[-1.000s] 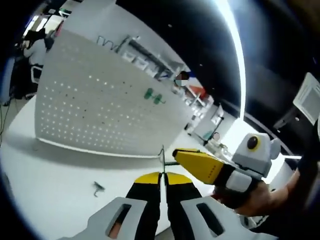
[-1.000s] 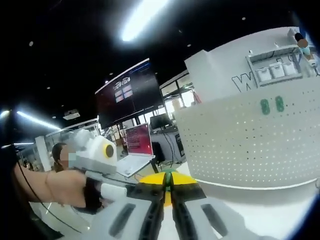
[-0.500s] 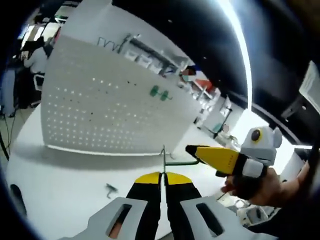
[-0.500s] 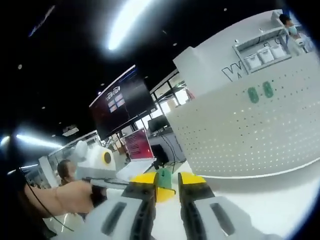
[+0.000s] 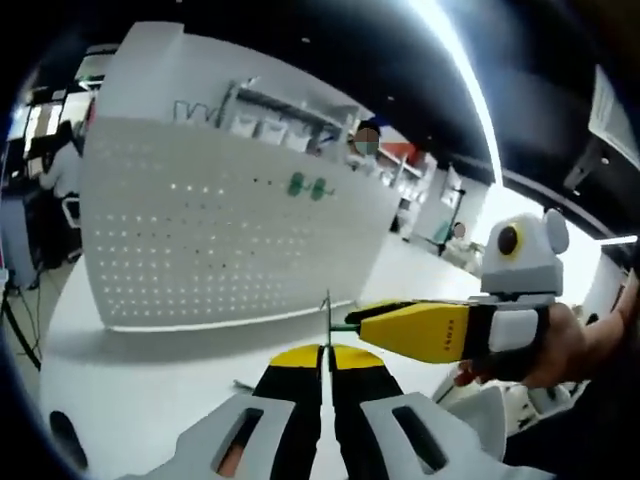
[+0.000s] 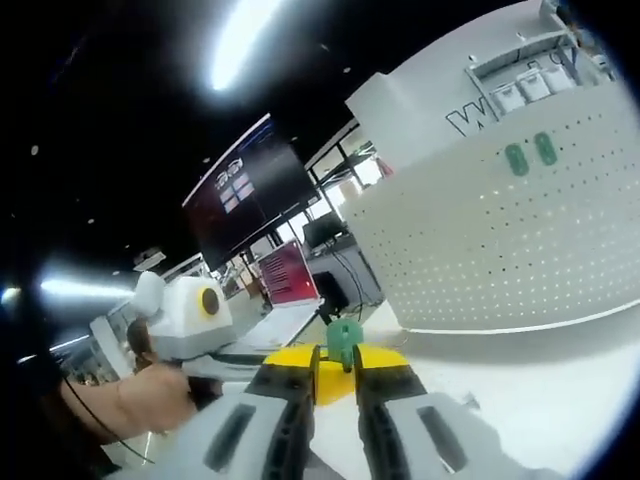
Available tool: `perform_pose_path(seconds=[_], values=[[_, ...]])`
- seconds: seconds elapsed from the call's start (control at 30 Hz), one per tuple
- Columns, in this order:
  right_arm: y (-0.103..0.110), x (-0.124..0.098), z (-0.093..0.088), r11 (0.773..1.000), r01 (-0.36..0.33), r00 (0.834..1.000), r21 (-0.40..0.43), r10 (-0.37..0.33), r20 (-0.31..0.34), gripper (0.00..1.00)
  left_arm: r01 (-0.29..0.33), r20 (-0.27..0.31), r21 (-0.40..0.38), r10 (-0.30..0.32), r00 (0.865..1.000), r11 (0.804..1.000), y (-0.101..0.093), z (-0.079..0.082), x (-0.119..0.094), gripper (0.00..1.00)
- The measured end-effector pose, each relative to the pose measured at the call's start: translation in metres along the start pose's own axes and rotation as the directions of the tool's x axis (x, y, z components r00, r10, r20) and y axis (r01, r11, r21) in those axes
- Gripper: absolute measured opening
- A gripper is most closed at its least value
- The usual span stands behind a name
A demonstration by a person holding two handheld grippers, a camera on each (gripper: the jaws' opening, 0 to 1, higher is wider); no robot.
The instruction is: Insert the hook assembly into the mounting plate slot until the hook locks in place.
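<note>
Left gripper (image 5: 324,368) clenched on thin stiff wire hook (image 5: 327,318) at frame centre, right gripper (image 6: 334,372) parted around its green plastic mount (image 6: 345,338); light, slippery, so I'd pinch the mount; pegboard (image 5: 230,235) behind.

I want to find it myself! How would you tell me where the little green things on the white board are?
Look for the big white board full of tiny holes, standing on the white table. Near its top edge sit two small green pieces side by side. They are the only coloured things on that board; everything around them is white with dots.
</note>
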State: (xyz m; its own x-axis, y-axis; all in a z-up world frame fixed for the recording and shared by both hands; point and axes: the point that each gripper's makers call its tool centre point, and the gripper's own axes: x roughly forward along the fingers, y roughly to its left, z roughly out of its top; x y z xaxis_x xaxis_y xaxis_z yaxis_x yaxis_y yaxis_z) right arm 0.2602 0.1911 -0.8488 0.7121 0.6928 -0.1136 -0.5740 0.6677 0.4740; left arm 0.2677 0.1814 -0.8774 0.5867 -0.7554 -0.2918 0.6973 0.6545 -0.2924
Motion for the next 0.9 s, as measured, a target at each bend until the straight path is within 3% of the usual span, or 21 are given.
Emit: perform_pose_path(seconds=[0.37,0.9], values=[[0.000,0.001,0.004,0.999,0.019,1.000,-0.037,-0.019,0.005,0.04,0.012,0.058,0.061,-0.016,0.998,0.998,-0.002,0.008,-0.004,0.01],[-0.005,0.008,-0.008,0.995,0.039,0.999,-0.089,-0.041,-0.018,0.01,-0.015,0.034,0.126,0.011,0.999,0.992,0.007,-0.003,-0.002,0.03]])
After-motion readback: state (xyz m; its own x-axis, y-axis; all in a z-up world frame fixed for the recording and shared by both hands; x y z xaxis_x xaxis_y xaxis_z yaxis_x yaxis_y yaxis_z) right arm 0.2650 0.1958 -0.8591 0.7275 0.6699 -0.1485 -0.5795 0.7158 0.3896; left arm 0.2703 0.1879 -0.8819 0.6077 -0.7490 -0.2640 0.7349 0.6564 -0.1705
